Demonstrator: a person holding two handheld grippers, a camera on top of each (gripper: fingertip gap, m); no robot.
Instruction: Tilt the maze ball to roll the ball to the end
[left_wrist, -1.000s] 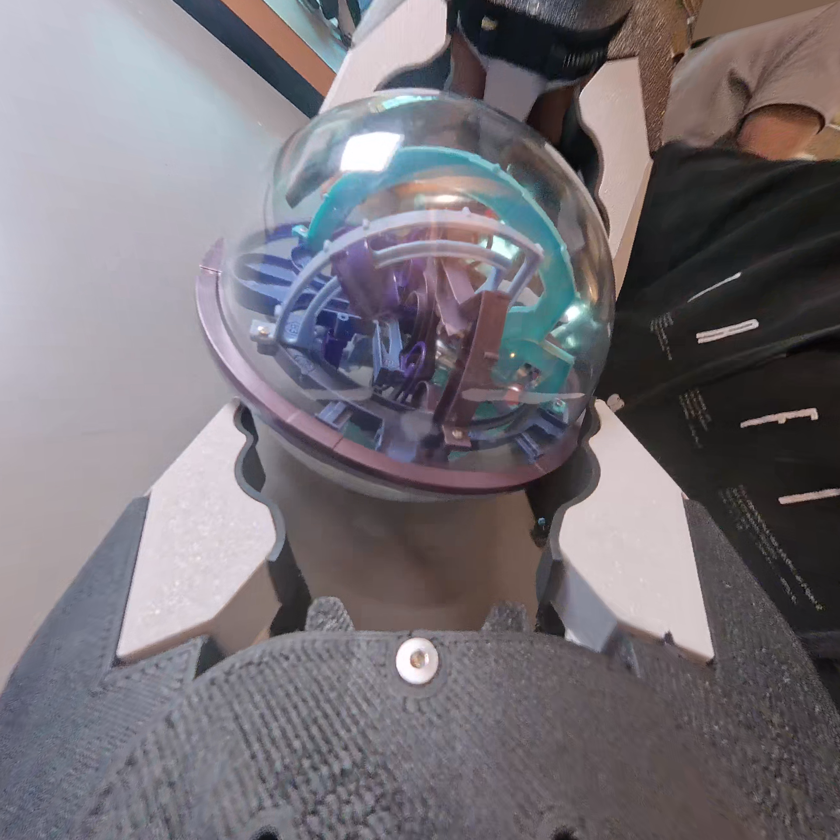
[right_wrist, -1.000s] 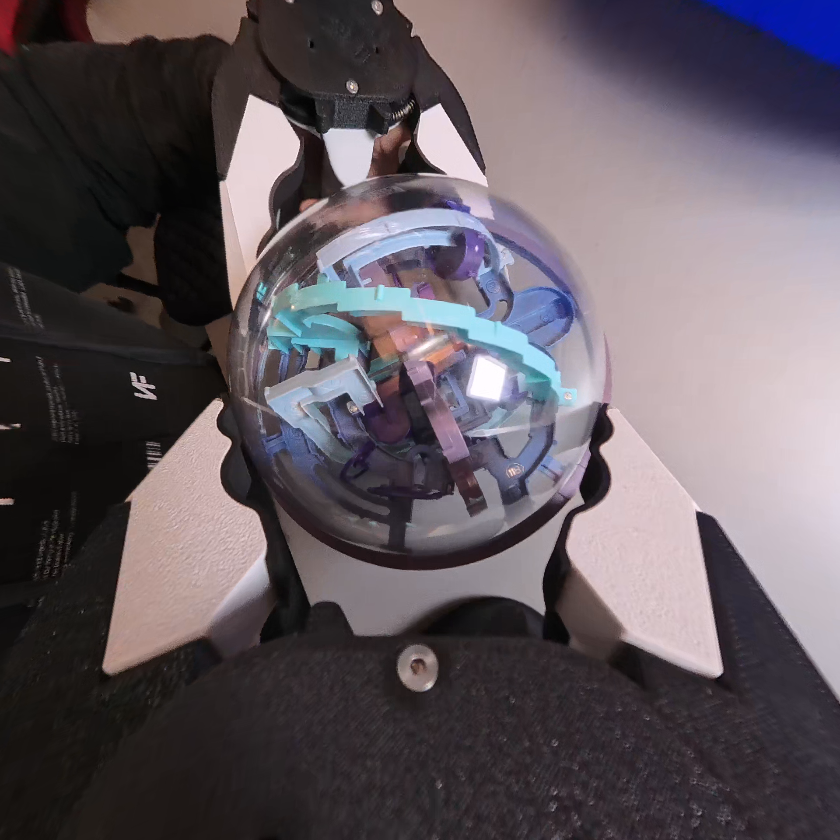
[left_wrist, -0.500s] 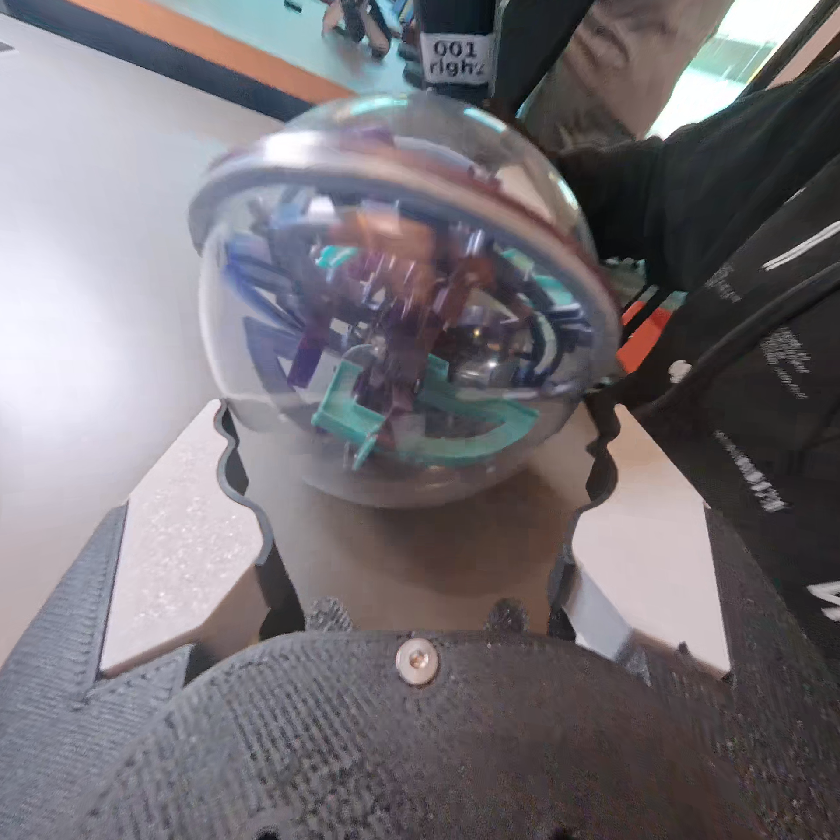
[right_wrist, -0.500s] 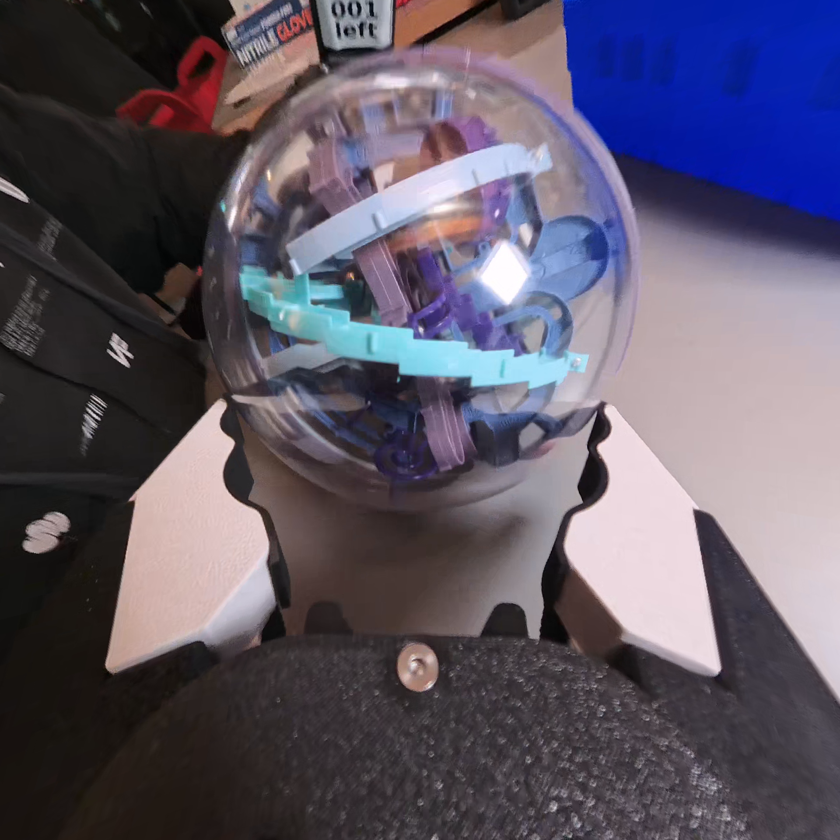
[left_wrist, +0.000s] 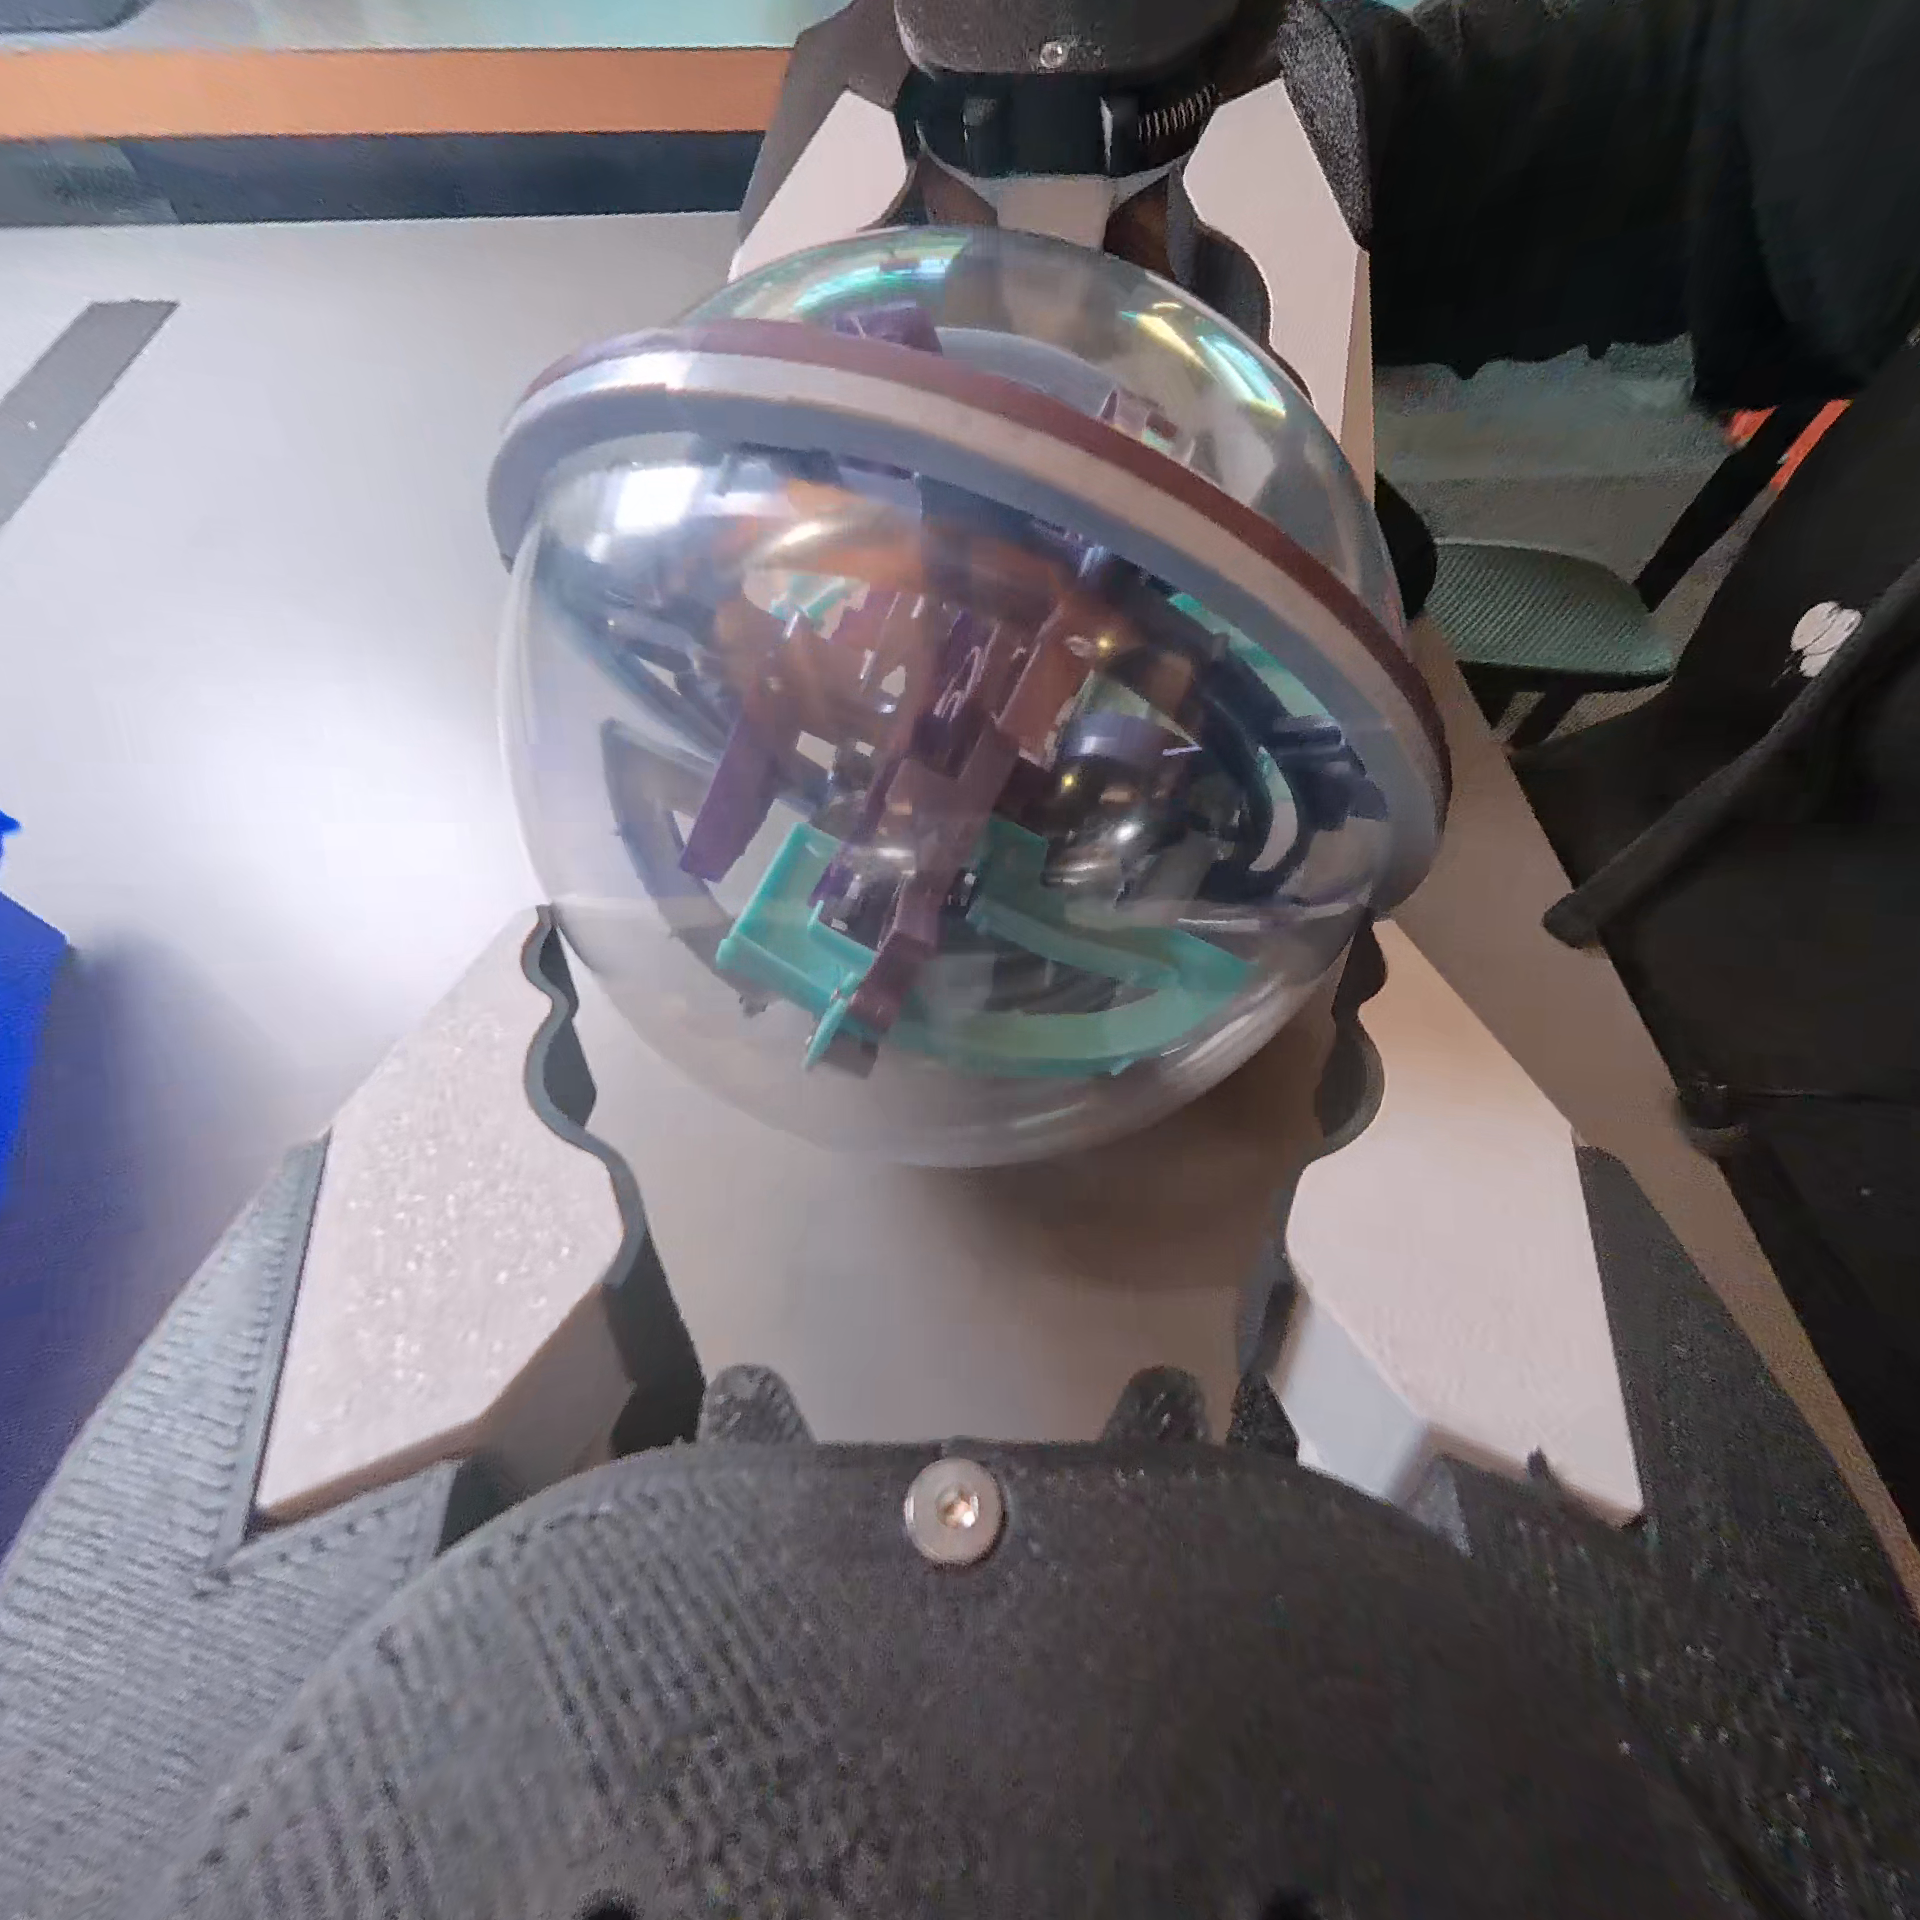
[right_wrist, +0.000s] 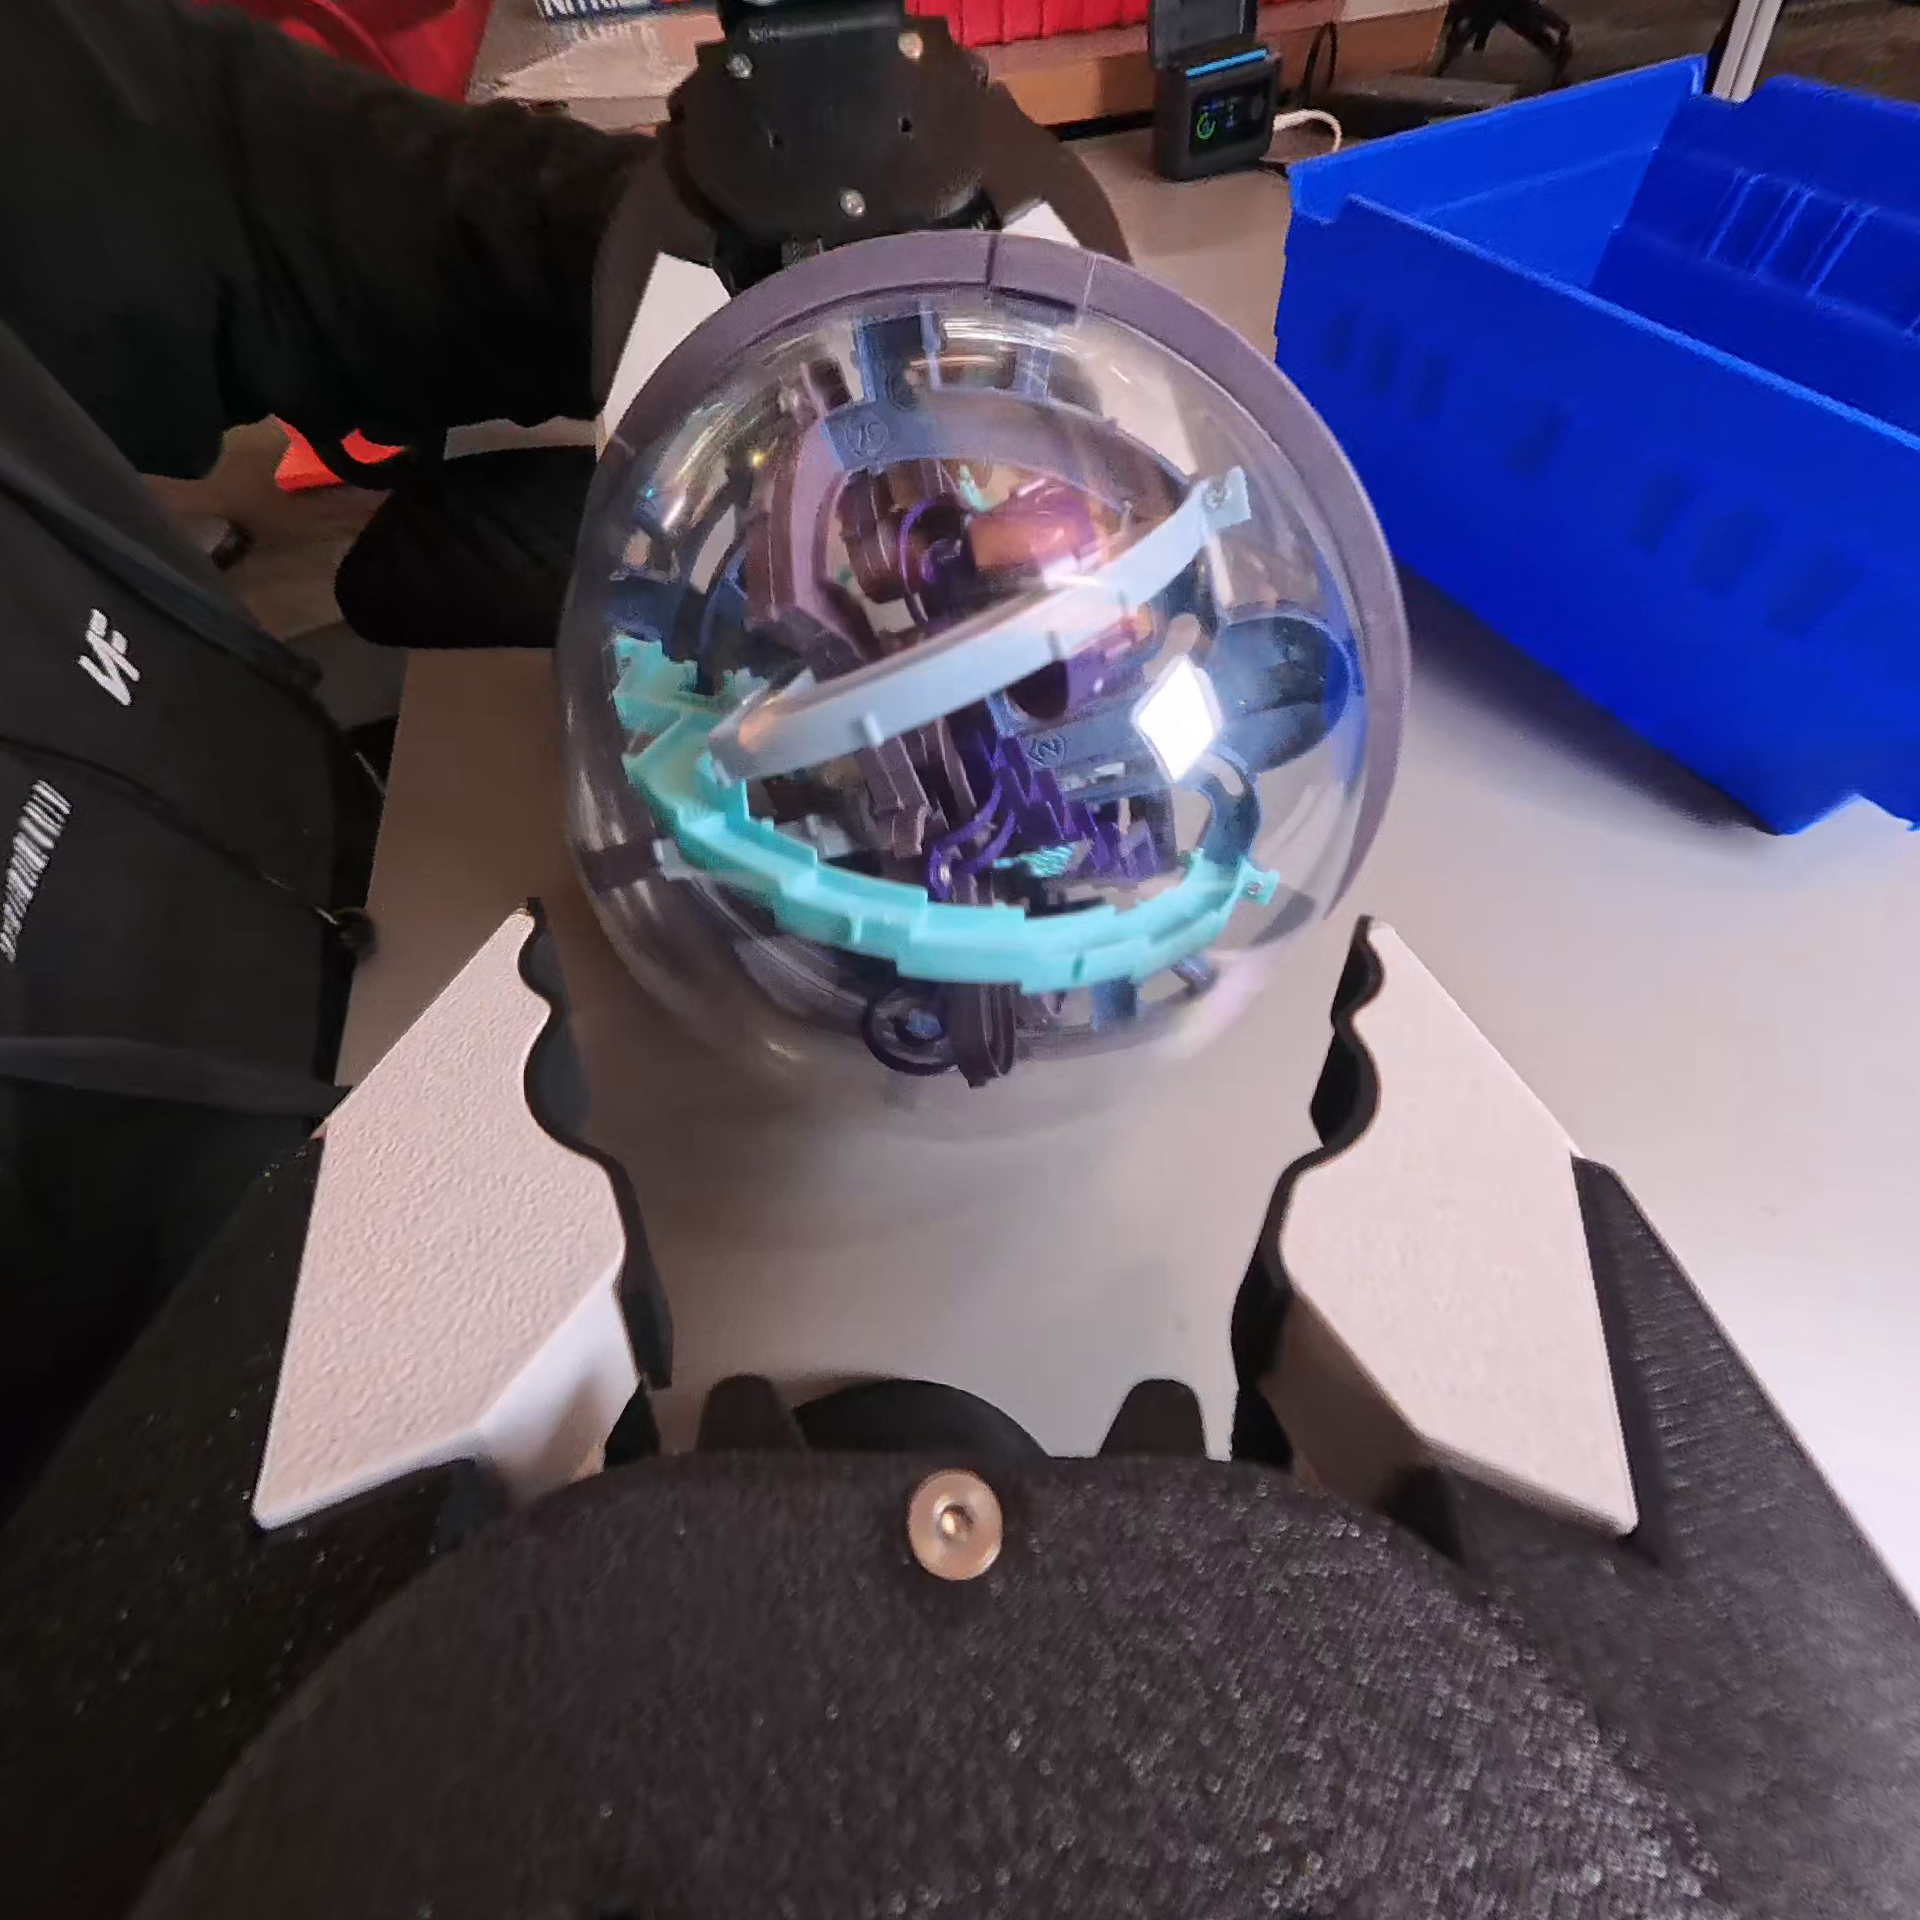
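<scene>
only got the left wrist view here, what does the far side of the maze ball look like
Observer: The right wrist view faces that side of the maze ball. A pale grey curved track crosses it above a teal track.
Operator: theres a blue sliver at my left edge, what is that
Observer: It is a blue bin standing on the table, apart from the maze ball.
Operator: anything farther back than the bin
Observer: Yes, a small dark device with a lit screen stands past the bin's far corner.
</scene>
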